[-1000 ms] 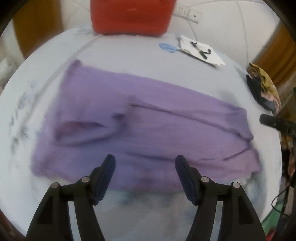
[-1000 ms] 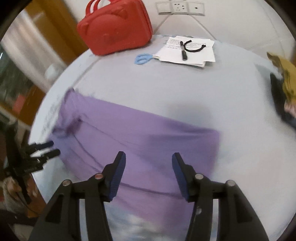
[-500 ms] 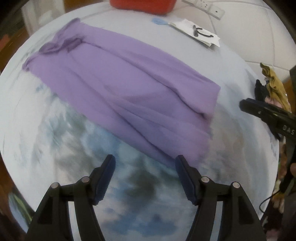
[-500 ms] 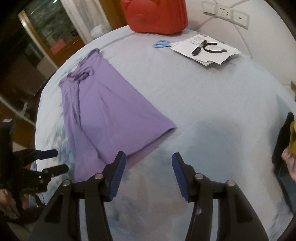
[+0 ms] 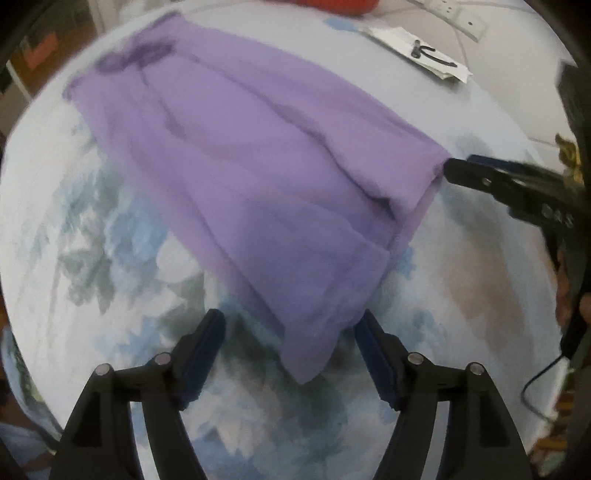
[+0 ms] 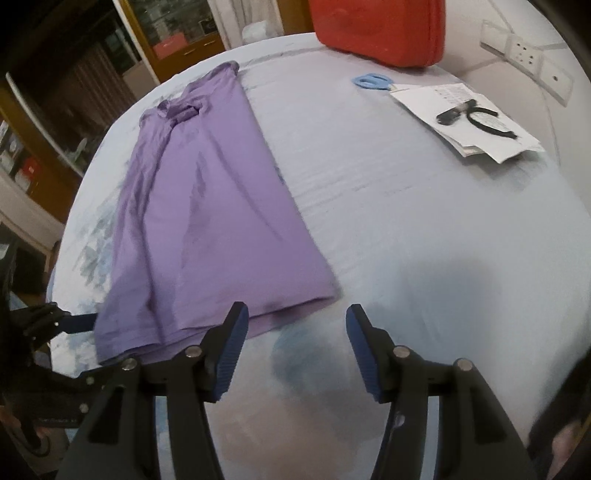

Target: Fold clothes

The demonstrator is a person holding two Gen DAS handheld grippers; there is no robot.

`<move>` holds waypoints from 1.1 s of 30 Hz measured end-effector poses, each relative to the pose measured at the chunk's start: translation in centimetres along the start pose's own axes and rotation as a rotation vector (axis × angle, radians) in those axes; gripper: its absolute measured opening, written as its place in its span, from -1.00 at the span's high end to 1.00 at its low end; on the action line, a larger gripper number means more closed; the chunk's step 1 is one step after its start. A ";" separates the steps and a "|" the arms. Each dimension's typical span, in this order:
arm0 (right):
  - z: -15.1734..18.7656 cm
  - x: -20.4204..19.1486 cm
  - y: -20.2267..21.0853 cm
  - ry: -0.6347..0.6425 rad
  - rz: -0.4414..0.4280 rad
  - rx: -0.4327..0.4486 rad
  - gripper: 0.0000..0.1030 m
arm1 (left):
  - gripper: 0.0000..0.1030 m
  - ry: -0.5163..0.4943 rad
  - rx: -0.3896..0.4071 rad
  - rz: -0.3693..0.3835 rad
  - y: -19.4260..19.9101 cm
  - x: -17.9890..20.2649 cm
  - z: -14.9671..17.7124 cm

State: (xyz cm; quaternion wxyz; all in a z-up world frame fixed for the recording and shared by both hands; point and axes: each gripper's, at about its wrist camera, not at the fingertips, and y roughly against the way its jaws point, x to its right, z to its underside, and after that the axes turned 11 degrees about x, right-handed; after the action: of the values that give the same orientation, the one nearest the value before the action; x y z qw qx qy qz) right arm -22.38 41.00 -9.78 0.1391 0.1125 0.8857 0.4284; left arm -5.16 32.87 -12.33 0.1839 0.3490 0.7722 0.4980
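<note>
A purple garment (image 5: 258,155) lies folded lengthwise in a long strip on the pale printed bedsheet (image 5: 110,258). It also shows in the right wrist view (image 6: 207,221). My left gripper (image 5: 290,334) is open, and the garment's near bottom corner lies between its fingers. My right gripper (image 6: 293,326) is open and empty just off the other bottom corner, and its tips show at the garment's right edge in the left wrist view (image 5: 480,177). The left gripper shows at the left edge of the right wrist view (image 6: 55,321).
A red case (image 6: 376,29) stands at the far edge of the bed. Blue scissors (image 6: 371,80) and white papers (image 6: 469,118) with a black strap lie to the right of the garment. Wall sockets (image 6: 528,62) are behind. Dark clothes (image 5: 569,155) lie at the far right.
Both grippers have drawn back from over the garment to its bottom edge. The left gripper now straddles one bottom corner and the right gripper sits beside the other.
</note>
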 end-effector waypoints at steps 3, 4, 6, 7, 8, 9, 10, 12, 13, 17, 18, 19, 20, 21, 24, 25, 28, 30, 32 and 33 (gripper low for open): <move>-0.2 0.1 -1.4 0.046 0.004 -0.005 -0.06 | -0.40 -0.017 0.023 -0.018 -0.1 0.1 -0.2; -0.3 0.0 -1.7 0.063 0.003 -0.006 -0.06 | -0.37 -0.017 0.027 -0.016 -0.1 0.0 -0.4; -0.5 -0.8 -2.2 0.113 0.004 0.009 -0.06 | -0.11 -0.023 0.030 -0.024 -0.1 0.0 -0.8; -0.5 -1.2 -2.4 0.133 0.001 0.011 -0.06 | 0.14 -0.025 0.030 -0.019 -0.1 -0.2 -1.0; -0.4 -1.8 -2.6 0.166 0.018 0.012 -0.04 | 0.42 -0.028 0.026 -0.013 -0.1 -0.4 -1.3; -0.5 -2.3 -2.6 0.191 0.017 0.017 0.19 | 0.51 -0.032 0.025 -0.008 -0.2 -0.6 -1.6; -0.5 -2.5 -2.6 0.188 0.008 0.017 0.25 | 0.62 -0.040 0.024 -0.006 -0.3 -0.6 -1.9; -0.7 -2.8 -2.6 0.184 0.013 0.007 0.47 | 0.77 -0.053 0.025 -0.001 -0.1 -0.7 -2.3; -0.7 -2.8 -2.6 0.177 0.014 0.005 0.55 | 0.82 -0.058 0.029 0.004 0.2 -0.8 -2.6; -1.2 -2.7 -1.9 0.108 -0.008 -0.001 0.84 | 0.85 -0.059 0.070 0.042 2.4 -2.3 -4.4; -1.7 -2.8 -1.4 0.089 -0.017 0.012 0.84 | 0.85 -0.056 0.080 0.049 2.9 -2.8 -5.1; -2.3 -2.9 -1.0 0.069 -0.026 0.026 0.84 | 0.85 -0.050 0.088 0.057 3.6 -3.7 -5.6; -3.2 -2.9 -0.4 0.039 -0.044 0.049 0.84 | 0.85 -0.040 0.094 0.065 4.4 -4.9 -6.2; -4.0 -2.9 -0.1 0.014 -0.057 0.064 0.84 | 0.85 -0.032 0.098 0.074 4.6 -5.5 -7.0; -7.3 -3.1 0.5 -0.055 -0.101 0.118 0.84 | 0.85 -0.008 0.120 0.080 5.0 -7.9 -9.8; -8.6 -3.6 0.5 -0.058 -0.104 0.133 0.84 | 0.85 -0.003 0.128 0.081 5.1 -8.9 -10.6; -12.3 -5.2 -0.3 -0.056 -0.109 0.171 0.84 | 0.85 0.012 0.157 0.069 4.9 -13.2 -14.1; -15.1 -6.3 -1.3 -0.063 -0.118 0.197 0.84 | 0.85 0.034 0.164 0.078 4.8 -16.3 -16.3; -18.0 -7.0 -2.7 -0.078 -0.128 0.224 0.84 | 0.85 0.040 0.172 0.085 4.2 -18.8 -18.4; -19.6 -7.5 -3.7 -0.080 -0.130 0.233 0.84 | 0.85 0.038 0.173 0.087 3.8 -20.0 -19.6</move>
State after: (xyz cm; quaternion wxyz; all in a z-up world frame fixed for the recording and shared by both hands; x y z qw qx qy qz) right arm -22.43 22.11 0.07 0.1877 0.0872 0.9286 0.3080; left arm -2.40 6.91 -1.66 0.1164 0.3872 0.7999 0.4435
